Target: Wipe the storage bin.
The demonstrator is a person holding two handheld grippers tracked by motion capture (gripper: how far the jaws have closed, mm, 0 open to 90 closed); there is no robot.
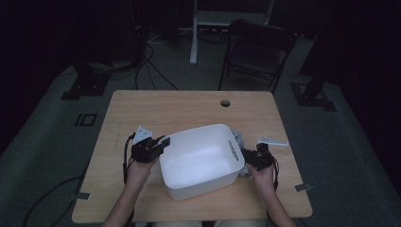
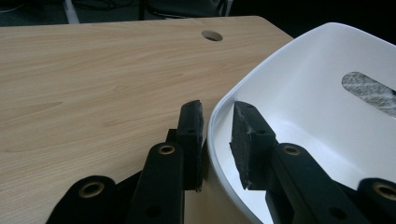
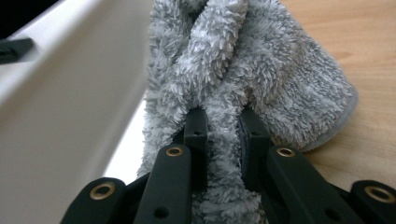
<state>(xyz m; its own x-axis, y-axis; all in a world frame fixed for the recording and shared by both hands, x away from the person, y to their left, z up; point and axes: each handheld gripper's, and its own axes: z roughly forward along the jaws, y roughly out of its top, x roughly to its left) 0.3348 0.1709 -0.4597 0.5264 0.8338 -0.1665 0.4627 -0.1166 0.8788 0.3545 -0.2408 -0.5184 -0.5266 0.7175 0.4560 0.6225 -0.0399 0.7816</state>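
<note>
1. The table (image 1: 142, 109) is a light wooden top with a round cable hole (image 1: 225, 102) near its far edge. The work sits toward the near edge, within easy reach of both of the person's forearms, which come in from that side.

2. The white tub (image 1: 201, 161) stands upright and empty, slightly turned, in the middle of the near half of the table. It looks placed between the two hands so that one can steady it while the other brings something to it. A slot handle (image 2: 369, 91) is cut in its far wall, and grey pile shows through it.

3. The grey towel (image 3: 243, 70) is bunched in a soft heap just outside the tub's right wall, touching or very nearly touching it, toward the table's right edge. It is on the table, not yet in the tub, so I judge the lift into the tub has still to come.

4. The left gripper (image 2: 217, 140) straddles the tub's left rim, one jaw outside and one inside. A gap shows on both sides of the rim, so the jaws are narrow but not pinching. This likely readies a bracing hold.

5. The right gripper (image 3: 224, 135) is clamped on a fold of the towel, with pile squeezed up between the jaws. Gripping a ridge rather than a flat part gives a surer lift.
</note>
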